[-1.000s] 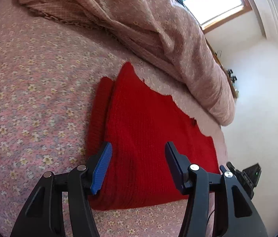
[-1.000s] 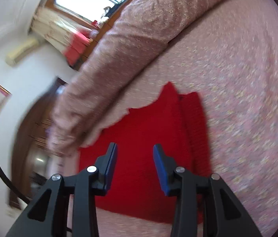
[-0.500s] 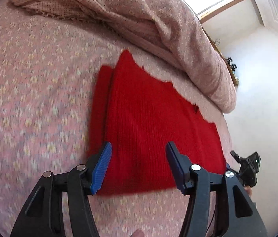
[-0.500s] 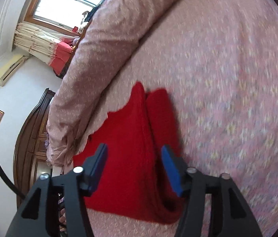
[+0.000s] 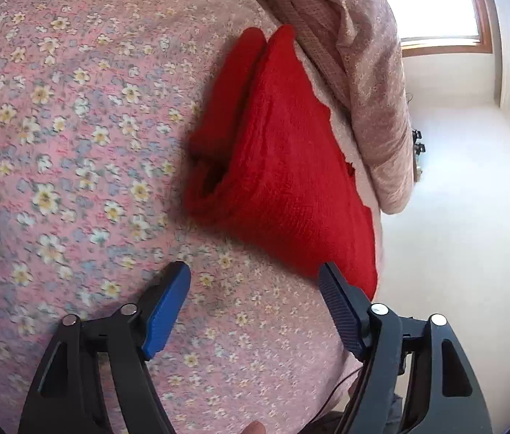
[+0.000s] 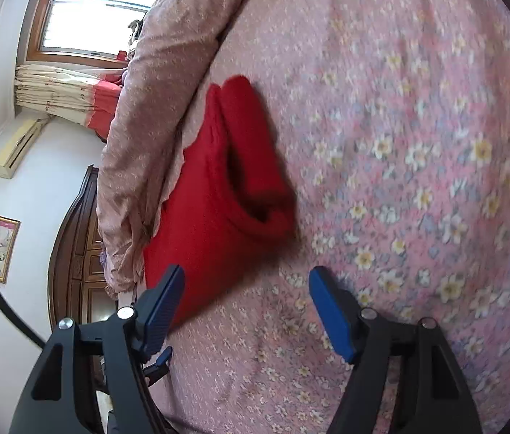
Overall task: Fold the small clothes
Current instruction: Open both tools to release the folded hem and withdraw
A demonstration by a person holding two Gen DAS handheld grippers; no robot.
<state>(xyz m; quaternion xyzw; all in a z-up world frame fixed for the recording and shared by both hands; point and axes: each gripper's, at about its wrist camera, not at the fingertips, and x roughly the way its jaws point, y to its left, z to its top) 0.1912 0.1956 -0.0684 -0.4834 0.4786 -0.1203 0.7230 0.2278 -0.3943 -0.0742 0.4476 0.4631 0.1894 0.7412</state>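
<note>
Red knit (image 5: 283, 166) lies folded on the floral bedsheet (image 5: 74, 144), its far edge just beside the rolled quilt (image 5: 363, 54). One side gapes: the top layer lifts off the lower one and leaves a dark pocket at the near corner (image 6: 255, 213).

Our left gripper (image 5: 255, 285) is spread wide and holds nothing; it sits over bare sheet just short of the knit's near edge. Our right gripper (image 6: 245, 285) is likewise wide apart and empty, its left finger (image 6: 160, 303) over the knit's near corner, the other over sheet.

Risks from here:
- The gaping layer is loose. A pinch there likely takes only the top ply, and the fold springs open.
- Knit looks soft and thick; dragging it across the sheet may skew the stack.
- The quilt crowds the far edge; a fold toward it could snag.
- The right view is blurred, so whether that finger touches cloth we cannot tell.
</note>
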